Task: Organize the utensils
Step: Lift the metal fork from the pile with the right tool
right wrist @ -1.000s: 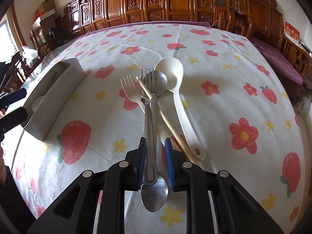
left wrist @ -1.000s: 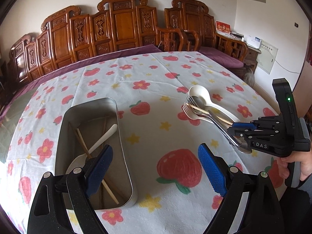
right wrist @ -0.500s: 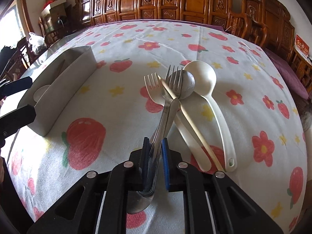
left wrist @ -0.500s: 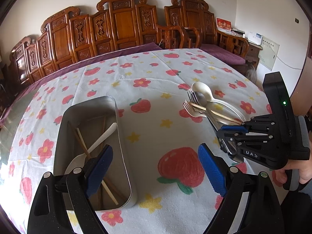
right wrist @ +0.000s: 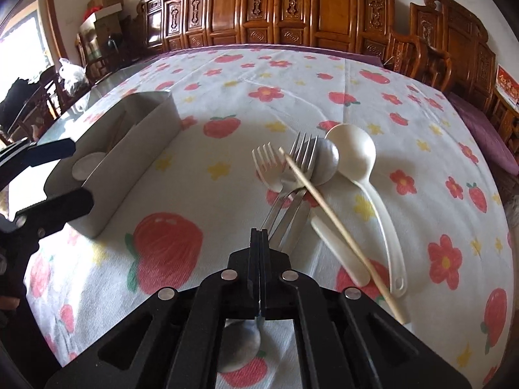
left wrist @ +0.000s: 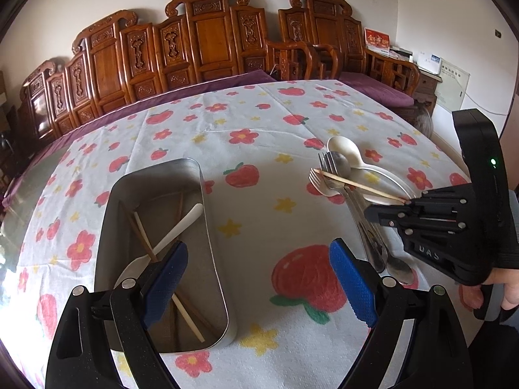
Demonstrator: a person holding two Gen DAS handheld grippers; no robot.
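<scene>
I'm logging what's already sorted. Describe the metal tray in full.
The metal tray is a plain steel-looking oblong box with rounded corners and upright walls, open-topped, resting flat on the floral tablecloth. Inside lie a white spoon and chopsticks, crossing. The open left gripper hovers at its near end; no contact shows.

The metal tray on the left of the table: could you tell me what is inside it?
Inside the metal tray lie a white spoon and wooden chopsticks. The left gripper, open, covers the tray's near end, so more may lie hidden there.
</scene>
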